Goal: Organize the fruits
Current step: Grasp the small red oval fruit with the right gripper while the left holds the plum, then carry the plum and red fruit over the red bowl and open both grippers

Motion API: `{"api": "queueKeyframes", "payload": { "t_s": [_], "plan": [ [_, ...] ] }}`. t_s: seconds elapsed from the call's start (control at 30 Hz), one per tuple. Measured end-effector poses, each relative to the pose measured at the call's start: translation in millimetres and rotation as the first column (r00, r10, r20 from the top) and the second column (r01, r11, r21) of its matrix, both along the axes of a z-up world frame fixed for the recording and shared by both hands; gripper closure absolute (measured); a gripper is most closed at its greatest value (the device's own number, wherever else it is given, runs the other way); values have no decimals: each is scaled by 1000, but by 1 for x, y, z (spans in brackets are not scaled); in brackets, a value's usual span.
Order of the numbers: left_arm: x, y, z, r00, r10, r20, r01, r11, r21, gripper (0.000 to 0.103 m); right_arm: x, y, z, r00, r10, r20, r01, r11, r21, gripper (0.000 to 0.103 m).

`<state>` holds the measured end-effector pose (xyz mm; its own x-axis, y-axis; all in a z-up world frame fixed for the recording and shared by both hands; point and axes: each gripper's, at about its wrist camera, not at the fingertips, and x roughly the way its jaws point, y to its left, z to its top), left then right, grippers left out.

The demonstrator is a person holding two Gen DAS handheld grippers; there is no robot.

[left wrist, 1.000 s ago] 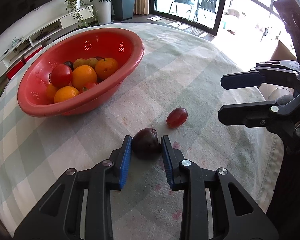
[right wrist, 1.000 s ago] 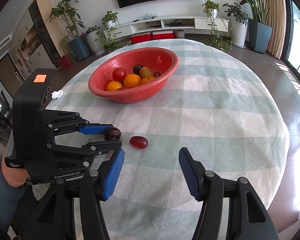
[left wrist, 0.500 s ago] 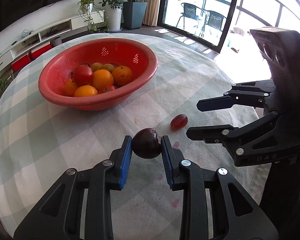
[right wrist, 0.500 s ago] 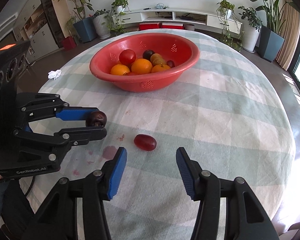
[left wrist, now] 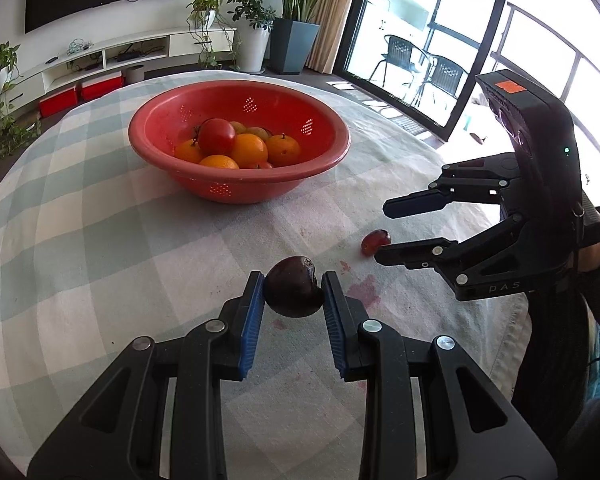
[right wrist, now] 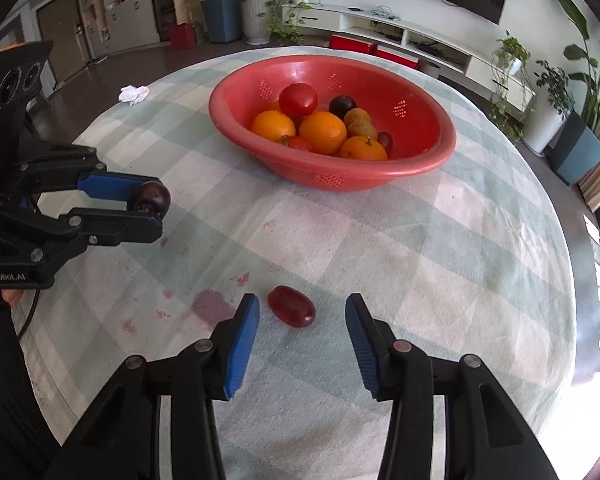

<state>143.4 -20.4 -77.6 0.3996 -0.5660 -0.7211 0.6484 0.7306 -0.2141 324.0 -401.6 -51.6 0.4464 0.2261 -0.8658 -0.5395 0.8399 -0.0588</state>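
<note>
Left gripper point(left wrist: 294, 300) has lifted the dark plum point(left wrist: 295, 286) off the desk point(left wrist: 100, 240), fingers clamped on it. My right gripper point(right wrist: 302, 338) has closed in, fingers wide apart, straddling the red grape point(right wrist: 291, 306) — bowl point(right wrist: 328, 172) next.

We see a round table point(right wrist: 480, 248) under a pale green and white checked cloth point(left wrist: 100, 240). The red bowl point(right wrist: 420, 160) rests on it. Nearer us than the bowl, a red grape point(right wrist: 291, 311) lies on the cloth, purple stains point(right wrist: 212, 304) just beside it.
</note>
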Motion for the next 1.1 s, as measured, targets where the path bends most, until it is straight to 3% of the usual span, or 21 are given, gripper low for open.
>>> {"api": "queueKeyframes", "payload": {
  "t_s": [0.27,0.63,0.87,1.1],
  "plan": [
    [1,-2,-2,1000,-1,-6,1,1000,-15,76,3,3,-2,982,187,2,-186,981,-47,58],
    [4,-4,-6,1000,-3,-24,2,1000,-22,76,4,8,-12,965,262,-19,-263,964,-37,69],
    [4,-5,-6,1000,-4,-25,3,1000,-20,76,-3,14,-12,956,294,-14,-295,953,-64,82],
    [4,-5,-5,1000,-2,-21,1,1000,-24,76,-6,14,-10,959,283,-10,-283,957,-58,82]
  ]
}}
